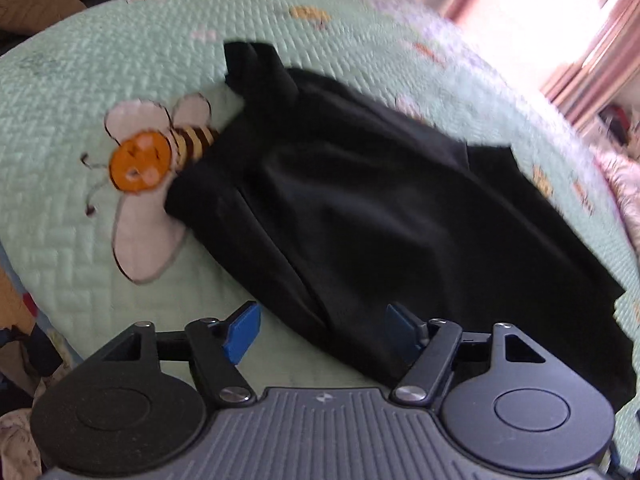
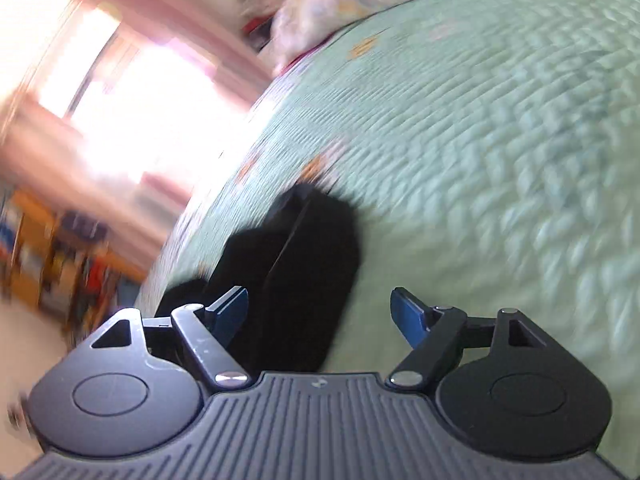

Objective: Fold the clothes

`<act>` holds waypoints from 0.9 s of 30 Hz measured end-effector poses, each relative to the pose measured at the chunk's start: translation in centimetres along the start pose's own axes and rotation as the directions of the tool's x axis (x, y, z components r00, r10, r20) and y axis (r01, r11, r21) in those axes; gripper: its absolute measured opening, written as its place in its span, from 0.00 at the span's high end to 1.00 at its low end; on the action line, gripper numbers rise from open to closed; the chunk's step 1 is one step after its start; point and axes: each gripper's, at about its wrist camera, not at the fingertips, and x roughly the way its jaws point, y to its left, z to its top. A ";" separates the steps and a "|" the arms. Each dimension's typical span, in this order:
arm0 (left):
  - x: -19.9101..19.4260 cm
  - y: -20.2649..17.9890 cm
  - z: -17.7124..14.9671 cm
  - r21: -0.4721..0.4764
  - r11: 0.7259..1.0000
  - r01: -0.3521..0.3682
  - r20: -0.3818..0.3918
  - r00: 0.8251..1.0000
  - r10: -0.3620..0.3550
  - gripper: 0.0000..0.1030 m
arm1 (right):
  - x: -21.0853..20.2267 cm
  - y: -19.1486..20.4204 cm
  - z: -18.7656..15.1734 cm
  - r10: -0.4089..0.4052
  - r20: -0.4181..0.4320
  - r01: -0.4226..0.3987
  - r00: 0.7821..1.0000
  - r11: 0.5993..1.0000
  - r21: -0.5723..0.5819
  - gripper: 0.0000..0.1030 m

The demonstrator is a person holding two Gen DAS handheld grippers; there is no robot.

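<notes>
1. Black garment (image 1: 360, 208) lies spread on the green quilted bedspread (image 1: 100, 240), partly folded, w/ creases running along its length; type of garment cannot be told.
2. Location, left wrist view: garment covers the mid-to-right part of the bedspread; one narrow end points toward the far edge, the wide end reaches the near edge, under the gripper body.
3. Bee motif (image 1: 144, 160) stitched on the bedspread sits just beside the garment's left border; the cloth overlaps the tail end of its striped body.
4. Left gripper (image 1: 322, 334): jaws stand apart, nothing clamped. Blue pads (image 1: 242, 332) are clear of fabric; left pad over bare bedspread, right pad over the garment's near border. Contact w/ cloth cannot be told.
5. Right gripper (image 2: 320, 316): jaws stand apart, nothing clamped between them.
6. Right wrist view heavily blurred. Dark garment (image 2: 296, 280) shows as a mass at the bedspread's (image 2: 500, 160) left edge, behind the left pad (image 2: 230, 312); right pad is over bare bedspread.
7. Background: bright window w/ pink curtains (image 2: 132, 92); patterned pillow (image 2: 316, 12) at the bedspread's far edge.
</notes>
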 end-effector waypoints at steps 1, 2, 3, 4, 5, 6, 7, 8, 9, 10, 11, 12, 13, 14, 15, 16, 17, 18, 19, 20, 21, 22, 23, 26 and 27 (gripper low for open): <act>0.2 -0.4 -0.1 0.004 1.000 -0.010 -0.015 1.000 0.010 0.28 | 0.7 -0.6 0.9 0.006 0.003 -0.006 1.000 1.000 0.024 0.21; 0.4 -0.7 -0.3 0.007 1.000 -0.020 -0.028 0.999 0.021 0.28 | 1.6 -0.8 1.5 0.025 -0.008 -0.025 1.000 0.999 0.028 0.21; 0.6 -0.9 -0.4 0.007 1.000 -0.030 -0.036 0.999 0.030 0.27 | 2.7 -0.7 2.2 0.038 -0.018 -0.037 0.999 0.999 0.022 0.21; 0.6 -1.2 -0.5 0.010 0.999 -0.037 -0.039 0.999 0.038 0.27 | 3.8 -0.7 2.8 0.050 -0.027 -0.050 0.998 0.999 0.016 0.20; 0.6 -1.6 -0.6 0.016 0.999 -0.045 -0.040 0.998 0.046 0.27 | 4.9 -0.7 3.4 0.073 -0.046 -0.072 0.996 0.997 0.015 0.17; 0.7 -1.9 -0.7 0.022 0.998 -0.053 -0.041 0.998 0.054 0.25 | 6.1 -0.5 3.8 0.069 -0.061 -0.069 0.996 0.998 0.007 0.16; 0.7 -2.2 -0.9 0.031 0.998 -0.062 -0.043 0.997 0.063 0.24 | 7.4 -0.3 4.2 0.064 -0.076 -0.064 0.995 0.998 -0.003 0.15; 0.8 -2.6 -1.0 0.043 0.996 -0.072 -0.046 0.996 0.074 0.21 | 8.3 0.2 4.3 0.041 -0.073 -0.043 0.996 0.999 -0.032 0.15; 0.9 -2.9 -1.2 0.054 0.995 -0.082 -0.049 0.995 0.085 0.20 | 9.1 0.9 4.2 0.033 -0.096 -0.042 0.995 0.995 -0.091 0.15; 1.0 -3.3 -1.3 0.065 0.994 -0.091 -0.055 0.994 0.094 0.20 | 9.9 1.7 4.1 0.024 -0.120 -0.042 0.992 0.987 -0.152 0.20; 1.2 -3.6 -1.5 0.074 0.993 -0.097 -0.066 0.993 0.102 0.20 | 10.7 2.6 3.9 0.013 -0.143 -0.044 0.990 0.976 -0.212 0.46; 1.5 -3.9 -1.6 0.082 0.992 -0.101 -0.078 0.991 0.107 0.20 | 10.1 3.7 3.5 0.020 -0.122 -0.054 0.992 0.959 -0.278 0.65; 1.7 -4.1 -1.7 0.087 0.991 -0.104 -0.091 0.990 0.111 0.20 | 9.4 4.9 3.1 0.030 -0.098 -0.062 0.995 0.937 -0.343 0.87; 1.8 -4.3 -1.9 0.090 0.990 -0.105 -0.100 0.988 0.114 0.20 | 8.7 6.1 2.6 0.041 -0.075 -0.068 0.996 0.911 -0.407 0.87; 2.0 -4.4 -2.0 0.093 0.990 -0.109 -0.104 0.987 0.119 0.20 | 8.0 7.3 2.2 0.054 -0.053 -0.073 0.997 0.881 -0.468 0.87; 2.1 -4.5 -2.1 0.097 0.989 -0.116 -0.104 0.987 0.125 0.20 | 7.3 8.5 1.8 0.068 -0.032 -0.075 0.997 0.846 -0.528 0.87; 2.3 -4.6 -2.2 0.101 0.987 -0.124 -0.104 0.986 0.134 0.20 | 6.6 9.7 1.3 0.084 -0.012 -0.075 0.996 0.807 -0.585 0.87; 2.6 -4.8 -2.4 0.104 0.986 -0.133 -0.106 0.984 0.144 0.20 | 4.9 11.8 -0.8 0.137 0.011 -0.090 0.990 0.705 -0.704 0.86; 2.8 -4.9 -2.4 0.105 0.985 -0.139 -0.109 0.983 0.150 0.19 | 3.5 13.6 -3.7 0.194 -0.035 -0.141 0.980 0.567 -0.811 0.81; 2.9 -5.0 -2.5 0.108 0.984 -0.141 -0.110 0.982 0.153 0.19 | 2.1 15.3 -6.8 0.241 -0.092 -0.187 0.966 0.410 -0.893 0.70; 2.9 -5.2 -2.6 0.112 0.984 -0.139 -0.109 0.982 0.151 0.19 | 1.3 16.0 -9.8 0.236 -0.175 -0.240 0.956 0.284 -0.928 0.60; 2.9 -5.2 -2.7 0.118 0.984 -0.133 -0.109 0.983 0.146 0.19 | 0.5 16.5 -12.8 0.217 -0.257 -0.294 0.942 0.155 -0.943 0.37; 2.8 -5.1 -2.8 0.121 0.985 -0.127 -0.111 0.984 0.140 0.19 | -0.2 16.1 -14.7 0.211 -0.271 -0.296 0.939 0.101 -0.950 0.27; 2.5 -4.5 -3.1 0.113 0.987 -0.112 -0.118 0.985 0.125 0.19 | -2.1 14.5 -18.1 0.198 -0.298 -0.309 0.934 0.026 -0.951 0.27; 2.5 -4.3 -3.1 0.103 0.989 -0.110 -0.119 0.985 0.122 0.19 | -2.6 13.9 -18.0 0.198 -0.306 -0.323 0.931 0.057 -0.945 0.27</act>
